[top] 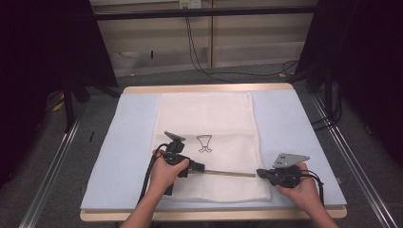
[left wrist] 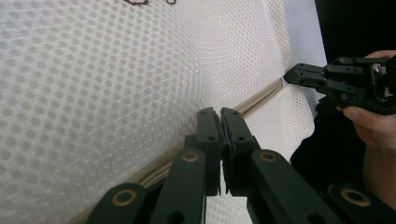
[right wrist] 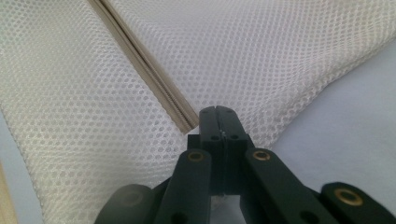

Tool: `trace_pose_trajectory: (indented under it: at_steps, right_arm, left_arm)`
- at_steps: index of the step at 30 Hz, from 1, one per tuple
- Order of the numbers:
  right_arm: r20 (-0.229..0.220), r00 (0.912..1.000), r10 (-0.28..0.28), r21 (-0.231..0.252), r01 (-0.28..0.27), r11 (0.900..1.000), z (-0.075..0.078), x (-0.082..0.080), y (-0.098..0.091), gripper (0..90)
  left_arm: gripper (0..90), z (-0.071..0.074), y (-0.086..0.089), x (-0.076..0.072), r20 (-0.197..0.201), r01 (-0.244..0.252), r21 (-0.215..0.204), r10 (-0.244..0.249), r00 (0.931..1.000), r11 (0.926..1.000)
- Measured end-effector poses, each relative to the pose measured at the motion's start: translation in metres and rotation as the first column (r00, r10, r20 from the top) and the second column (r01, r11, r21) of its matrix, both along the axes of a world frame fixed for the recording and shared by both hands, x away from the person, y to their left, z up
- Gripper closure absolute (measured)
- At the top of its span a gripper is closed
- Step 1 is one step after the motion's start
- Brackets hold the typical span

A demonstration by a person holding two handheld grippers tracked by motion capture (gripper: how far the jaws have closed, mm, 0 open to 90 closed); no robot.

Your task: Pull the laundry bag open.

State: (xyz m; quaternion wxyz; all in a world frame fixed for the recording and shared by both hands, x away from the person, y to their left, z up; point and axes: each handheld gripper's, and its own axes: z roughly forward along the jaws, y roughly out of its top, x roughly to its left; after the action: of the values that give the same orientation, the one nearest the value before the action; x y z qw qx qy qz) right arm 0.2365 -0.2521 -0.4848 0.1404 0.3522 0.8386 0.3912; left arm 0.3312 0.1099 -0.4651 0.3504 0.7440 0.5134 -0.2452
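Observation:
A white mesh bag point(top: 209, 118) lies flat on the blue mat point(top: 126, 142), with a small dark drawing point(top: 204, 143) on it. A beige zipper point(top: 228, 173) runs across the bag near its front edge. My left gripper point(top: 199, 167) is shut, its tips on the zipper's left part point(left wrist: 261, 100). In the left gripper view its jaws point(left wrist: 220, 114) are pressed together. My right gripper point(top: 260, 172) is shut at the zipper's right end point(right wrist: 140, 56), jaws point(right wrist: 218, 112) closed right beside the zipper's tip. Whether either pinches mesh or a pull tab is hidden. The right gripper point(left wrist: 292, 74) also appears far off in the left gripper view.
The mat covers a wooden table point(top: 209, 88) whose front edge is close to both hands. Metal rails point(top: 52, 175) flank the table on the grey floor. Cables point(top: 199, 57) trail across the floor behind it, and dark stands rise at both sides.

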Motion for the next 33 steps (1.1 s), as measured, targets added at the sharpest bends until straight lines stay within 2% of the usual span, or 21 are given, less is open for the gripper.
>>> trace_pose_trajectory:
  at_steps: [6, 11, 12, 23, 29, 33]
  right_arm:
    - [-0.002, 1.0, -0.002, 0.003, 0.002, 1.0, 0.0, 0.0, 0.0, 90.0]
    - [-0.001, 1.0, 0.0, 0.001, 0.0, 1.0, 0.0, 0.0, 0.0, 90.0]
    - [-0.002, 1.0, -0.001, 0.001, 0.001, 1.0, 0.0, 0.0, 0.0, 90.0]
    - [-0.006, 1.0, -0.001, 0.004, 0.001, 1.0, 0.0, 0.001, 0.0, 90.0]
    - [-0.006, 1.0, -0.001, 0.007, 0.001, 1.0, 0.0, 0.001, 0.0, 90.0]
    - [-0.007, 1.0, -0.001, 0.006, 0.001, 1.0, 0.0, 0.001, 0.0, 90.0]
  left_arm:
    - [87.3, 0.003, 0.006, 0.0, 0.006, -0.002, 0.006, 0.002, 1.0, 1.0]
    - [87.2, 0.004, 0.01, 0.001, -0.006, -0.018, -0.003, 0.018, 0.9998, 0.9998]
    - [87.2, 0.004, 0.012, 0.001, 0.007, -0.021, 0.004, 0.021, 0.9998, 0.9998]
    - [87.2, 0.005, 0.024, 0.002, 0.006, -0.031, -0.003, 0.032, 0.9995, 0.9995]
    - [87.2, 0.007, 0.036, 0.003, -0.006, -0.049, -0.012, 0.049, 0.9988, 0.9987]
    - [87.2, 0.008, 0.045, 0.003, 0.01, -0.054, 0.005, 0.054, 0.9985, 0.9985]
